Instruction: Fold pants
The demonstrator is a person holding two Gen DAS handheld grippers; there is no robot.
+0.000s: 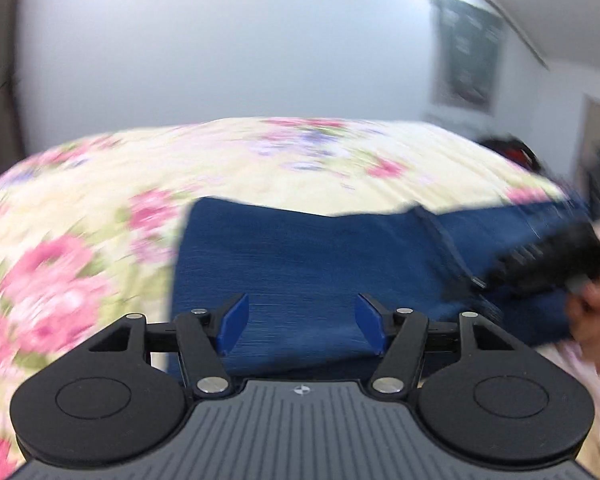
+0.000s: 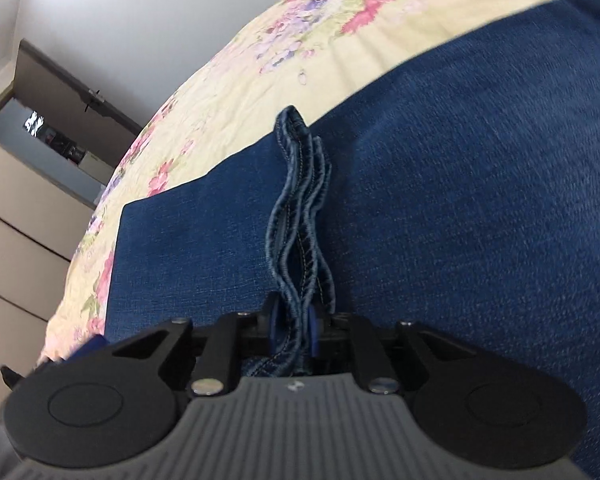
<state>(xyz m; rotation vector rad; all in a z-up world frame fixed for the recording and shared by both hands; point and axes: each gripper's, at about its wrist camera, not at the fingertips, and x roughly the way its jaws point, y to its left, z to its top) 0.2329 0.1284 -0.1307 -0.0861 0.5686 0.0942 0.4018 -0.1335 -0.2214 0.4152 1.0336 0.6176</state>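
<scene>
Left wrist view: left gripper (image 1: pixel 301 324) is hovering over blue denim pants (image 1: pixel 300 256), blue fingertips (image 1: pixel 233 322) standing wide apart, nothing between them, not touching fabric as far as visible. Pants are lying flat on a floral bedsheet (image 1: pixel 100 216), cream with pink and purple flowers, heavily motion-blurred. A hem ridge (image 1: pixel 446 244) is running across the denim toward the right. Right gripper (image 1: pixel 540 260) is showing at the right edge as a black blurred shape, with a hand (image 1: pixel 596 312) behind it; its jaw state is unreadable from here. Dark framed poster (image 1: pixel 466 52) is hanging on the white wall, any writing too blurred to read. Small round logo (image 1: pixel 301 390) is sitting on the gripper body, not legible. Right wrist view: right gripper (image 2: pixel 294 330) is clamping on the stacked hems (image 2: pixel 300 216) of the pants (image 2: pixel 460 200), blue pads pressed together on the wavy stitched layers, which are standing up in a ridge away from the camera. Denim is spreading both sides over the bedsheet (image 2: pixel 240 92). Beige dresser (image 2: pixel 24 216) is standing at left, shelf items too small to read.
</scene>
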